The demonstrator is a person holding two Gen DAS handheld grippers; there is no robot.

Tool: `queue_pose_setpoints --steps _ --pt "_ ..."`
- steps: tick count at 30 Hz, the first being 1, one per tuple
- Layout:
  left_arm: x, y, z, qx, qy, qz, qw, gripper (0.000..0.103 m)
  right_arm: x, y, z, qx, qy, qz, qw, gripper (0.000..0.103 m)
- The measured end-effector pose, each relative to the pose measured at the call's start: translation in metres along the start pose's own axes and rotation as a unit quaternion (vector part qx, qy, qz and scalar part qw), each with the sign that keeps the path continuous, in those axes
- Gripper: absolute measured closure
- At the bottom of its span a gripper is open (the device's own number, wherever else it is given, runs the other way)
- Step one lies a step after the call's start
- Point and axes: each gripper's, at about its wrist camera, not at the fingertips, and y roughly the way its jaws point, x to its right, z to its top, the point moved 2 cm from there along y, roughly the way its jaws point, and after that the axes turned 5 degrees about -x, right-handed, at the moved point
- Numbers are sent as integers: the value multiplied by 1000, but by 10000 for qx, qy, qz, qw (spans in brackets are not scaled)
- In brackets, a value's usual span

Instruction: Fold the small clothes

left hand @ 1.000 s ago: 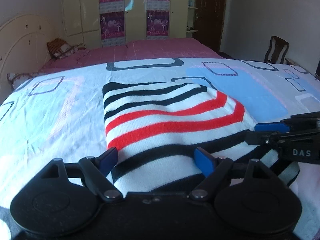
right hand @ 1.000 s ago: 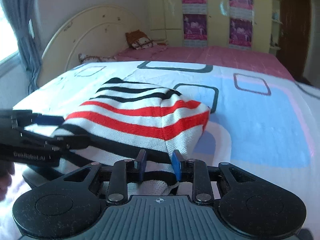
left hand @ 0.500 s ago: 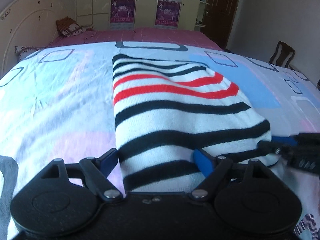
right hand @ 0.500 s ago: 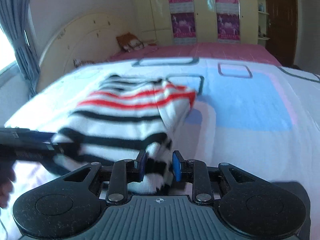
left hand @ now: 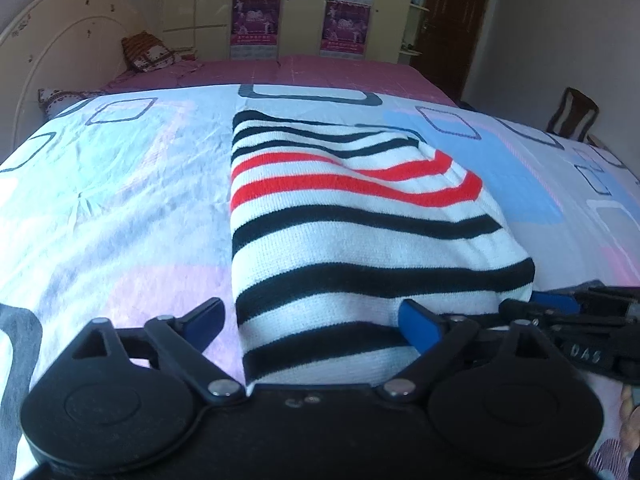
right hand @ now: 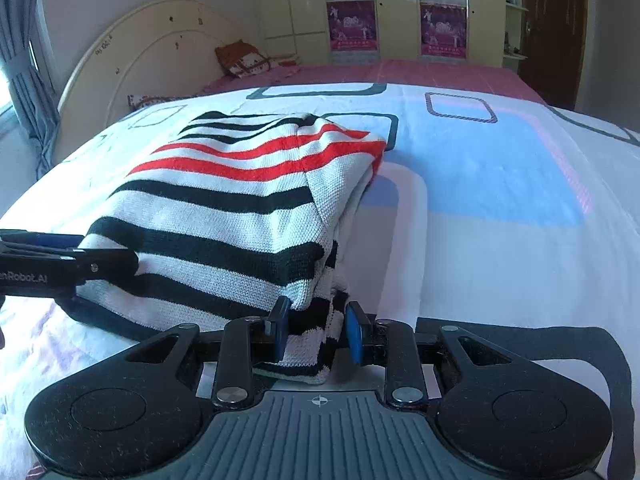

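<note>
While the near hem of a striped knit sweater [right hand: 224, 216] is pinched between the narrowly spaced blue pads of the right tongs [right hand: 316, 330], the left tongs [left hand: 312, 320] sit spread wide, their pads straddling the same hem without clamping it, probably to steady or release that corner. The sweater, white with black and red stripes, lies partly folded on a bed, resting on a pale bedspread [left hand: 120, 200] printed with blue and pink rectangles; its right edge is doubled over, which suggests a fold under way. Beyond it a maroon sheet [right hand: 420, 74] covers the far mattress, then a cream curved headboard [right hand: 160, 40] and a postered wardrobe [left hand: 304, 4].
</note>
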Motion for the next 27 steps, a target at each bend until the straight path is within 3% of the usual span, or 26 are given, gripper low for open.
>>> queue_pose_setpoints --steps 5,6,7,9,12,17,20,24,27 --pt "12 -3 1 -99 -36 346 9993 0 -2 0 4 -81 -44 -46 9999 74" --pt "15 -2 1 -213 -64 450 9987 0 -1 -2 7 -95 -33 -89 9999 62" --pt "18 -2 1 -283 -91 520 9982 0 0 -3 9 -105 1 -218 9997 32" --pt "23 -7 -3 -236 -100 545 9982 0 3 -6 11 -154 97 -453 9988 0" --pt "31 -31 -9 105 -134 614 9980 0 8 -26 6 152 284 -512 9982 0" --pt "55 -99 -22 782 -110 974 9921 0 13 -79 -21 430 381 -92 9983 0" --pt "75 -147 -43 1118 -93 858 9900 0 3 -119 -39 613 181 137 9979 0" --pt "98 -197 -72 1145 -132 592 9916 0 -7 -181 -71 844 -14 385 9957 0" --pt "117 -231 -97 1131 110 691 9911 0 -13 -226 -91 1025 11 509 9934 0"
